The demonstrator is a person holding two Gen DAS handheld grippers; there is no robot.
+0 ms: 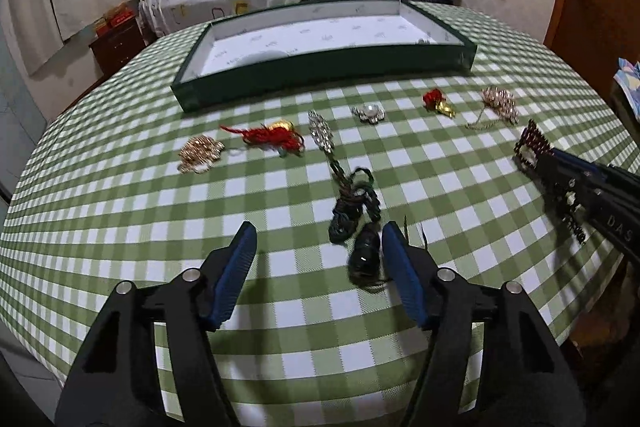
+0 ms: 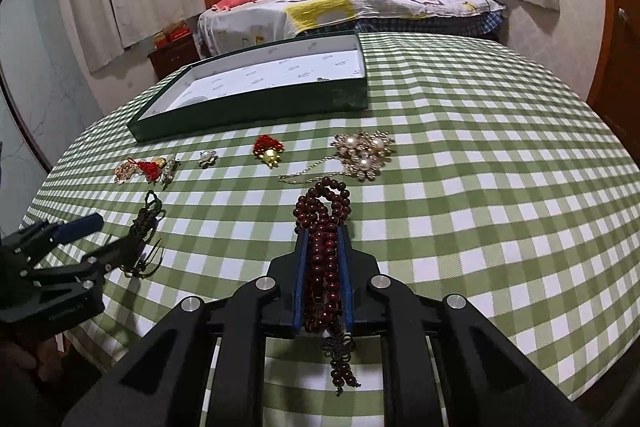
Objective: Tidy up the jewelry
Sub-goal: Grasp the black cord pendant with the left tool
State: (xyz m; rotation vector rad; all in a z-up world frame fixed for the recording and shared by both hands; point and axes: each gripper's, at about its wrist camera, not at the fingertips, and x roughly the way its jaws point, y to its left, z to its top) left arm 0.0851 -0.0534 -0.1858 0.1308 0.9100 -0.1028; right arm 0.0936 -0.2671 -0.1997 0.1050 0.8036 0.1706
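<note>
My right gripper (image 2: 323, 233) is shut on a dark red bead bracelet (image 2: 322, 223) and holds it above the checked table; it also shows in the left wrist view (image 1: 536, 151). My left gripper (image 1: 318, 241) is open, its fingers either side of a dark green cord pendant (image 1: 354, 205), which also shows in the right wrist view (image 2: 146, 217). An open green box (image 1: 200, 89) with a white lining stands at the back, also in the right wrist view (image 2: 256, 107). It holds no jewelry that I can see.
Loose on the green checked cloth (image 1: 120, 211): a gold brooch (image 1: 200, 151), a red tassel charm (image 1: 272, 135), a crystal brooch (image 1: 322, 131), a pearl brooch (image 1: 369, 113), a small red-gold charm (image 1: 438, 101), a large pearl brooch with chain (image 2: 364, 149). A bed stands behind.
</note>
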